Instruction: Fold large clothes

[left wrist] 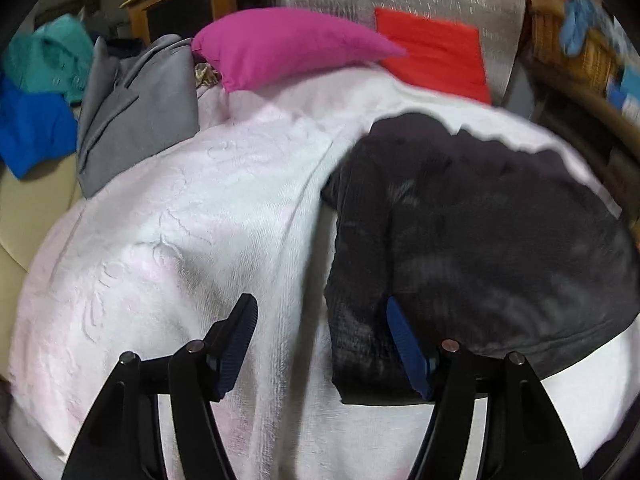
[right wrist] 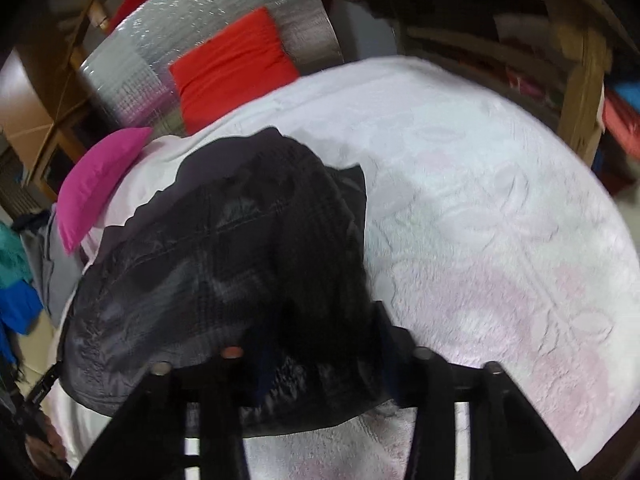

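A dark grey-black garment [left wrist: 472, 240] lies bunched on a white and pale pink textured blanket [left wrist: 208, 216]. My left gripper [left wrist: 320, 320] is open just above the blanket, its right finger [left wrist: 404, 344] touching the garment's left edge, its left finger [left wrist: 236, 340] over bare blanket. In the right wrist view the garment [right wrist: 224, 264] drapes over my right gripper [right wrist: 316, 364]. Dark cloth hides the fingertips, so whether the jaws stand open or closed does not show. The blanket [right wrist: 500, 208] spreads to the right.
A magenta pillow [left wrist: 288, 46] and a red cushion [left wrist: 436, 54] lie at the blanket's far edge. A grey folded cloth [left wrist: 136, 112], teal cloth [left wrist: 48, 52] and blue cloth [left wrist: 32, 132] sit at the left. A wicker basket [left wrist: 576, 52] and wooden shelves [right wrist: 572, 60] stand at the right.
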Motion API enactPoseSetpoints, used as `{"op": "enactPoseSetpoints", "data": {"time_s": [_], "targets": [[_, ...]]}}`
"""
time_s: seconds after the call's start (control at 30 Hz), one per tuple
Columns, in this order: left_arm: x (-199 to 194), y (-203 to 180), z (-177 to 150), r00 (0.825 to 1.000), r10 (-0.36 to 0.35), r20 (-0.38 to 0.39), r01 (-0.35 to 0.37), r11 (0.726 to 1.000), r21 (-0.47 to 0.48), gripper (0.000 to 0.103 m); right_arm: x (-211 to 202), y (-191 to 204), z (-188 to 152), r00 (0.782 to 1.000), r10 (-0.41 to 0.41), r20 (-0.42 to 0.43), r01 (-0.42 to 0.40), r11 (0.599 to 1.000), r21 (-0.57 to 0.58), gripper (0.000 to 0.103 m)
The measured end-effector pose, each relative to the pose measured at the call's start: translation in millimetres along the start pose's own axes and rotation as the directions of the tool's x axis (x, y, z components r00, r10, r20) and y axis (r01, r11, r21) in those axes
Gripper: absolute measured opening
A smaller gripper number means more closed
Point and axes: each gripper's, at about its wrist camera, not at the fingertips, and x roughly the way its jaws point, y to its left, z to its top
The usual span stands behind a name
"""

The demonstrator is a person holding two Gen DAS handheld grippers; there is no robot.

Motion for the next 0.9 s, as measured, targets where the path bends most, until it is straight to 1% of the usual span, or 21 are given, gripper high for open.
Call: {"op": "enactPoseSetpoints", "data": {"time_s": [0.03, 0.07, 0.1, 0.13, 0.2, 0.23, 0.3, 0.33, 0.43, 0.47, 0.5, 0.53, 0.57, 0.67, 0.77, 0.9], "targets": [[1.2, -2.4, -0.4, 1.0, 0.006, 0.002, -0.006, 1.0, 0.006, 0.063, -1.8, 1.3, 0.2, 1.0, -0.006, 0.013, 0.006, 1.0, -0.011, 0.031], [0.9, -4.2, -0.5, 1.0, 0.009, 0.008, -0.009, 1.0, 0.013, 0.053, -3.7, 2.2, 0.4, 1.0, -0.01, 0.026, 0.01, 1.0, -0.016, 0.029], [-0.1, -7.1, -0.6, 1.0, 0.023, 0.018, -0.024, 0.999, 0.029, 0.046, -6.5, 3.5, 0.8, 0.999, -0.01, 0.043, 0.011, 1.0, -0.022, 0.029], [-0.7, -13.0, -1.1, 0.998, 0.057, 0.031, -0.059, 0.997, 0.059, 0.045, -9.7, 5.1, 1.0, 0.998, -0.012, 0.062, 0.014, 1.0, -0.028, 0.029], [0.7, -17.8, -2.2, 0.996, 0.081, 0.033, -0.083, 0.993, 0.085, 0.045, -12.0, 7.3, 1.2, 0.997, -0.016, 0.075, 0.019, 0.999, -0.042, 0.029], [4.2, -20.6, -2.8, 0.996, 0.086, 0.022, -0.087, 0.992, 0.094, 0.045, -8.2, 6.6, 1.4, 0.998, -0.025, 0.056, 0.027, 0.999, -0.042, 0.029], [5.7, -20.7, -3.7, 0.995, 0.097, 0.015, -0.098, 0.991, 0.095, 0.045, 5.7, 3.9, 1.0, 0.999, -0.041, -0.011, 0.041, 0.999, -0.032, 0.029], [4.0, -21.3, -4.1, 0.994, 0.103, 0.019, -0.105, 0.99, 0.096, 0.045, 6.0, 4.1, 1.3, 0.999, -0.043, -0.011, 0.043, 0.999, -0.029, 0.031], [2.7, -19.7, -3.5, 0.994, 0.104, 0.019, -0.105, 0.99, 0.09, 0.045, -0.9, 12.5, -0.8, 0.997, -0.076, 0.03, 0.078, 0.995, -0.067, 0.033], [2.0, -18.4, -3.1, 0.995, 0.101, 0.019, -0.102, 0.991, 0.084, 0.045, -1.6, 14.8, -2.3, 0.996, -0.088, 0.032, 0.09, 0.993, -0.071, 0.038], [1.1, -16.3, -2.4, 0.995, 0.096, 0.019, -0.097, 0.992, 0.074, 0.048, -2.3, 17.6, -2.9, 0.994, -0.1, 0.033, 0.102, 0.992, -0.076, 0.041], [0.5, -13.5, -1.7, 0.995, 0.096, 0.018, -0.097, 0.993, 0.062, 0.051, -3.5, 20.2, -3.1, 0.994, -0.105, 0.036, 0.108, 0.991, -0.079, 0.054], [-0.5, -10.6, -1.1, 0.995, 0.097, 0.02, -0.098, 0.994, 0.047, 0.055, -4.2, 21.7, -2.9, 0.994, -0.105, 0.041, 0.109, 0.991, -0.08, 0.061], [-2.5, -0.3, 0.8, 0.997, 0.067, 0.024, -0.067, 0.998, -0.004, 0.057, -9.1, 33.7, -5.5, 0.987, -0.138, 0.085, 0.147, 0.982, -0.12, 0.062], [-1.3, 5.7, 2.2, 0.999, 0.048, 0.022, -0.047, 0.998, -0.046, 0.058, -9.7, 43.1, -7.6, 0.98, -0.169, 0.104, 0.184, 0.971, -0.155, 0.062], [-5.7, 3.6, 4.3, 0.996, 0.064, 0.057, -0.061, 0.997, -0.055, 0.058, -11.3, 51.8, -8.4, 0.975, -0.184, 0.125, 0.206, 0.961, -0.187, 0.062]]}}
